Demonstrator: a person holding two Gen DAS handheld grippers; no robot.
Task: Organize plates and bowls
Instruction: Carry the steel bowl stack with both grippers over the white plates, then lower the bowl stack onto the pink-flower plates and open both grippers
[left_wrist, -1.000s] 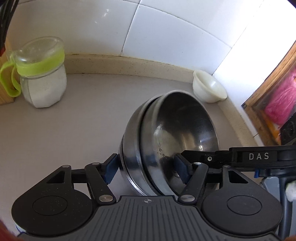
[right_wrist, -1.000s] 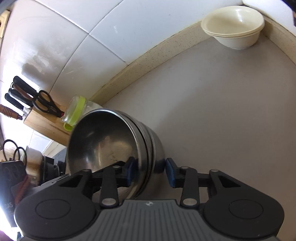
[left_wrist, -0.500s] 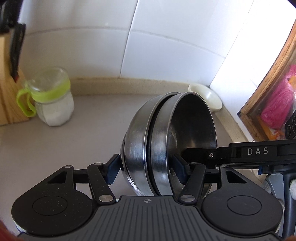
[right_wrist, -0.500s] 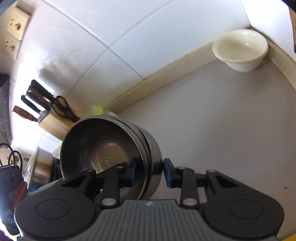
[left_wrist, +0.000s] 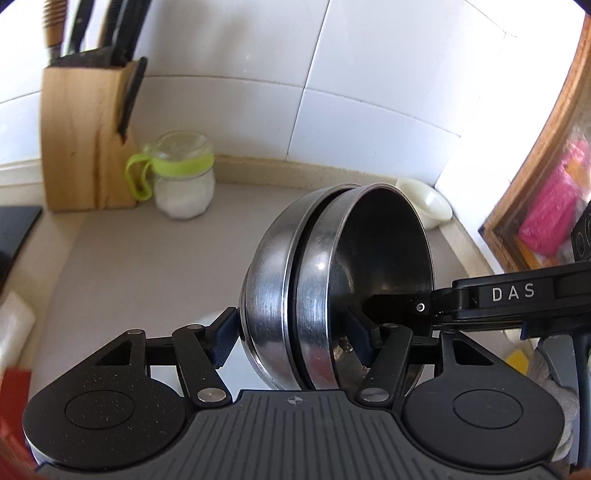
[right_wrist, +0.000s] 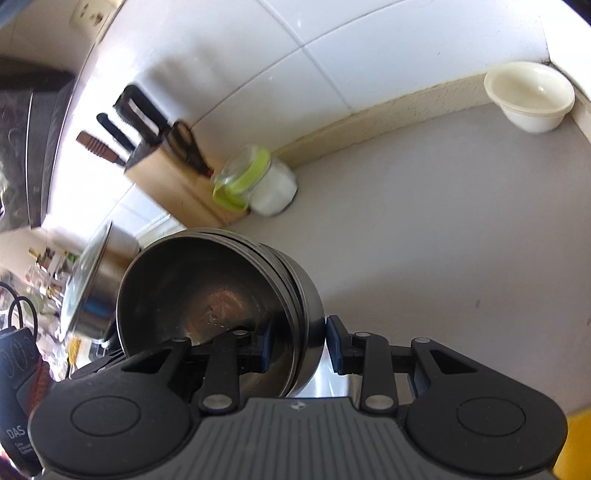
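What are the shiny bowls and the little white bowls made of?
The nested steel bowls look like brushed stainless steel: grey, with streaky reflections. The stacked cream bowls in the corner look like plastic or melamine: smooth with a soft sheen, though ceramic is possible.

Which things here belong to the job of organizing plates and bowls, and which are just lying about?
Belong to the job:
steel bowls, nested, gripped by both tongs
left tongs
right tongs
cream bowls, in the corner

Lying about:
knife block
jar with green lid
pot
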